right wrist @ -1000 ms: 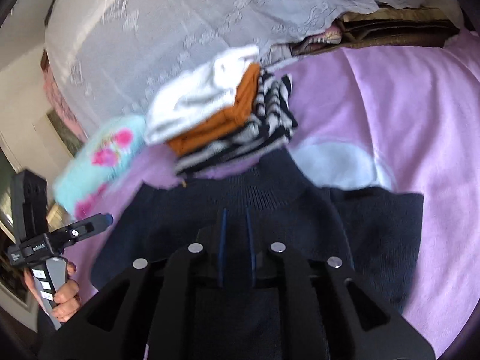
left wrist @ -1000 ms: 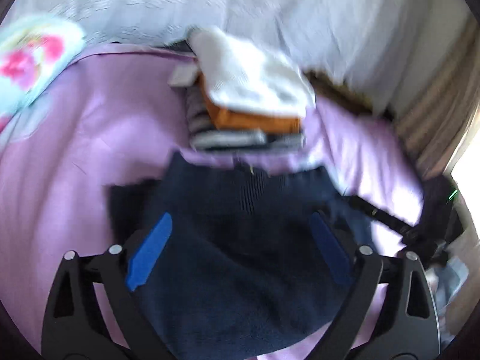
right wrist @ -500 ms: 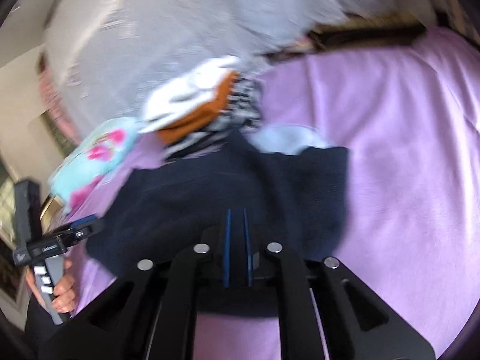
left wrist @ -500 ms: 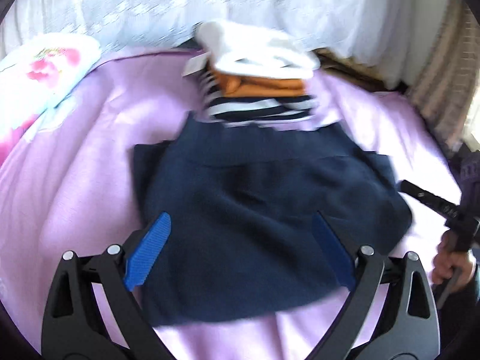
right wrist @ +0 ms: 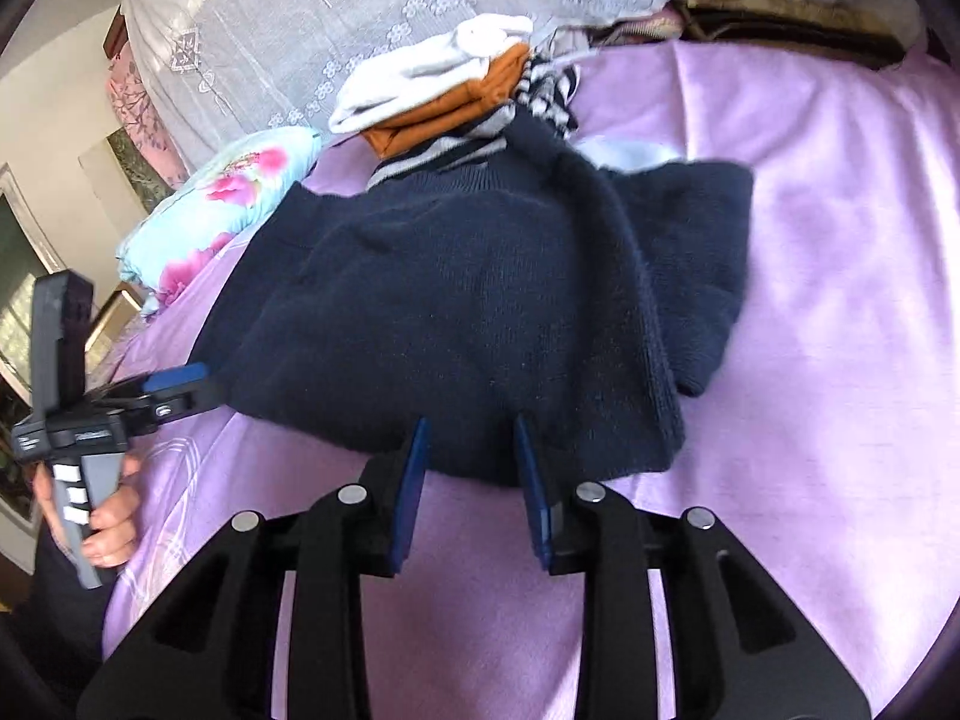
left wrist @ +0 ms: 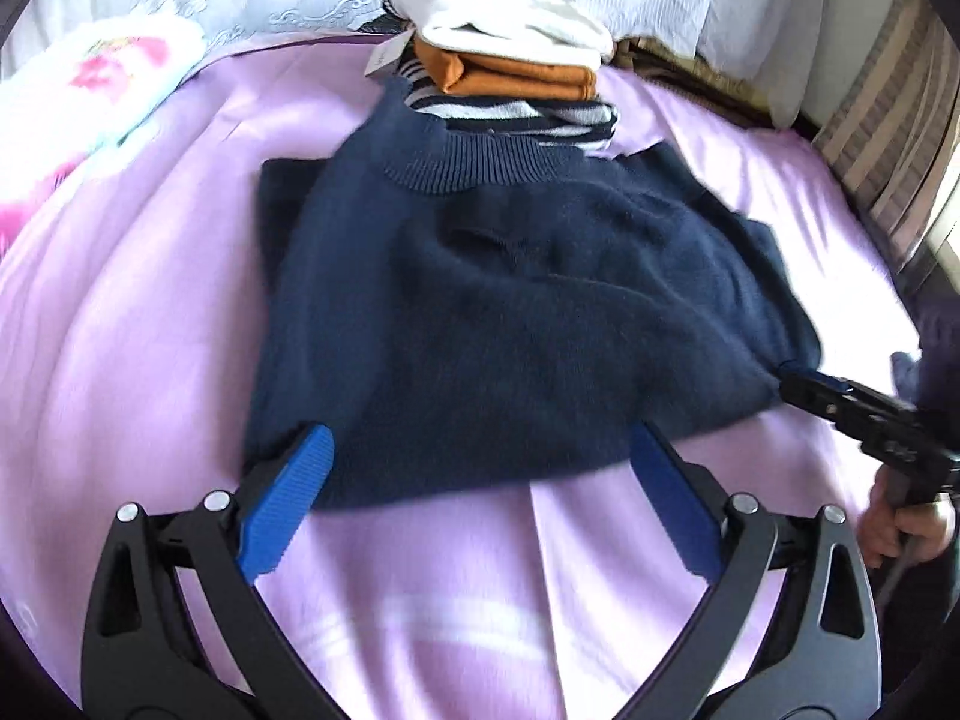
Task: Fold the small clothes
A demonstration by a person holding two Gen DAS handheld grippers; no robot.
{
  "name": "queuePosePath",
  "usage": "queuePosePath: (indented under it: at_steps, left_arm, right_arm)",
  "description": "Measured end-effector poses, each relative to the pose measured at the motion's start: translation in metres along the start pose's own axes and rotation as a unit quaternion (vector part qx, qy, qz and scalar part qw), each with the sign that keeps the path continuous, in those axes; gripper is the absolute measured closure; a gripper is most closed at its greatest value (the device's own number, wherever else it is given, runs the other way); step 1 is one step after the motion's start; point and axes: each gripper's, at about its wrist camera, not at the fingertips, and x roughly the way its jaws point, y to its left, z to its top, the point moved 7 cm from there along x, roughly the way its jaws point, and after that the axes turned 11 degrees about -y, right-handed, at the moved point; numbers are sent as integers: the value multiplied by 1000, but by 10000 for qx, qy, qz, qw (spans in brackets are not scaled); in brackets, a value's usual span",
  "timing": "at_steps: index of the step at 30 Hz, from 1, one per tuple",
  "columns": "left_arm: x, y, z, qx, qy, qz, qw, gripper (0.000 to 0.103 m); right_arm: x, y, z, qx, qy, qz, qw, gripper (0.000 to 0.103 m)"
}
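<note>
Lilac bedsheet [left wrist: 150, 312] is filling both frames; we are hovering the left gripper [left wrist: 480, 462] wide open and the right gripper [right wrist: 471, 468] parted, both empty, at the navy sweater's [left wrist: 510, 312] centre-frame hem; its collar is touching the folded stack [left wrist: 510, 78] at upper centre, so folding upward is risking toppling it.

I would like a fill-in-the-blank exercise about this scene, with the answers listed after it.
1. The navy sweater lies on a ____ bedsheet.
2. On top of the pile of folded clothes lies a ____ garment.
3. The fingers of the left hand-held gripper stand wide ____.
4. Under the white garment lies an ____ one.

Answers: purple; white; open; orange
</note>
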Motion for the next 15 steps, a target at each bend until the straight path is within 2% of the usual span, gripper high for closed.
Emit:
queuePosePath:
  at_steps: [3, 6, 8, 11, 13, 15]
  left_arm:
    - [-14, 5, -7, -445, 10, -302, 9986, 3]
    - [-16, 6, -11, -910, 122, -718, 9932, 3]
    - [-13, 3, -5, -886, 98, -608, 9942, 3]
    - [-12, -4, 22, -589, -228, -338, 9974, 3]
    - [-6, -5, 44, -613, -327, -399, 9968, 3]
    - [19, 2, 65, -866, -156, -586, 9944, 3]
  right_arm:
    - [-3, 14, 12, -281, -267, -145, 9991, 71]
    - [16, 29, 37, -317, -290, -76, 9990, 71]
    - [36, 43, 56, -185, -258, 120, 9994, 71]
    - [73, 65, 80, 27, -95, 392, 9992, 69]
    - [91, 69, 88, 249, -17, 401, 9989, 67]
    - [116, 66, 92, 591, 201, 462, 9970, 65]
